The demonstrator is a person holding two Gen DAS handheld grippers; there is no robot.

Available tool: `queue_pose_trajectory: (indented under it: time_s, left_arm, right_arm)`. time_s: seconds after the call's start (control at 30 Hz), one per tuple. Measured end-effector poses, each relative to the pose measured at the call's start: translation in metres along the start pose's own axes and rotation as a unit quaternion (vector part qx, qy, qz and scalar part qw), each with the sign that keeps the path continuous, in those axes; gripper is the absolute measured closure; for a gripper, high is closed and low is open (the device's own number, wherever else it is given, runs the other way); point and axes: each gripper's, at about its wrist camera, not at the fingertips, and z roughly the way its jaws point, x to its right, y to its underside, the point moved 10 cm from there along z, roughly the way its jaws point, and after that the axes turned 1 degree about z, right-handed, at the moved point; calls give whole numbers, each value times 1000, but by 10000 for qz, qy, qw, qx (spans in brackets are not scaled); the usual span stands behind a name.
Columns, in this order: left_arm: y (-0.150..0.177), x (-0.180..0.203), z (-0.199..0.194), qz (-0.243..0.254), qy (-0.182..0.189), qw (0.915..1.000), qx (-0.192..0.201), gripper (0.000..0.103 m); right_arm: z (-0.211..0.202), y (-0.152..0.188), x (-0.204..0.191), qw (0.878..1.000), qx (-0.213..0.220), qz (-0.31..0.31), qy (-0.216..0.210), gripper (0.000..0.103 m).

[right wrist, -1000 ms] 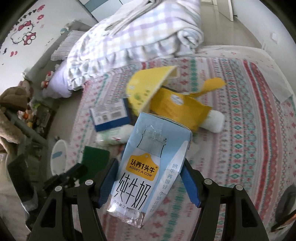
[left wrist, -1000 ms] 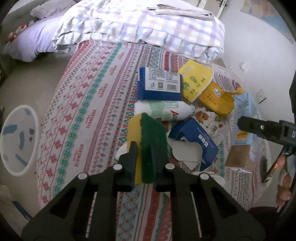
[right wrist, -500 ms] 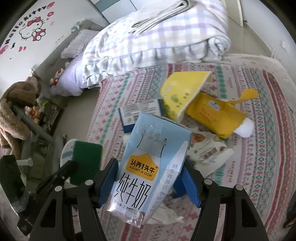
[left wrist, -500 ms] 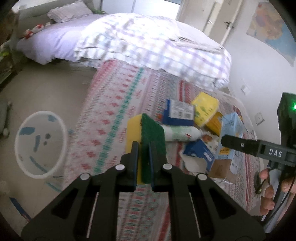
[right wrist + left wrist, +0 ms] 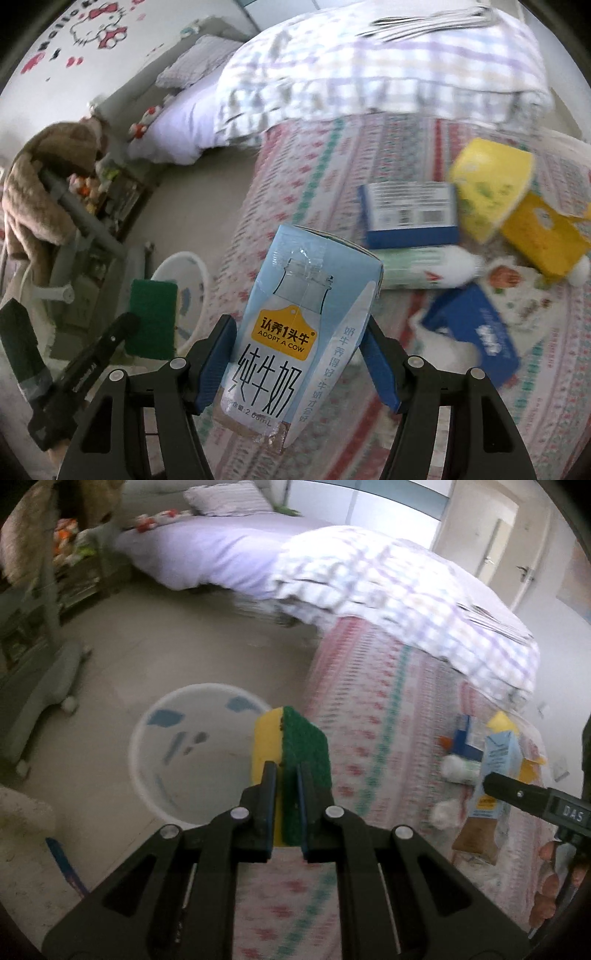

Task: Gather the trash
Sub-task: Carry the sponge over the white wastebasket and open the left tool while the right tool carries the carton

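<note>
We have swung both loads off the bed's litter toward the white bin (image 5: 199,753) on the floor: our left tongs (image 5: 283,794) pinch the sponge (image 5: 291,749) beside its rim, our right tongs (image 5: 299,354) clamp the milk carton (image 5: 295,332), so dropping comes next.

A yellow-and-green sponge (image 5: 290,760) is held upright above the white bin (image 5: 147,746); a pale-blue milk carton (image 5: 295,332) is clamped upright, other packaging left on the bedspread
</note>
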Motion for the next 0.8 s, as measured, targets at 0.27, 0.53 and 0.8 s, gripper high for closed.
queue_pose_trajectory:
  time_s: [0.27, 0.53, 0.8]
  left_arm:
    - [-1, -61, 20, -303, -424, 9985, 173, 91]
    - [1, -90, 25, -450, -560, 9973, 170, 90]
    - [6, -110, 27, -583, -575, 9966, 63, 89]
  right_arm:
    - [52, -2, -64, 9990, -78, -286, -335, 35]
    - [106, -8, -122, 9953, -105, -875, -403, 35]
    - [131, -7, -148, 9907, -69, -1309, -372, 35]
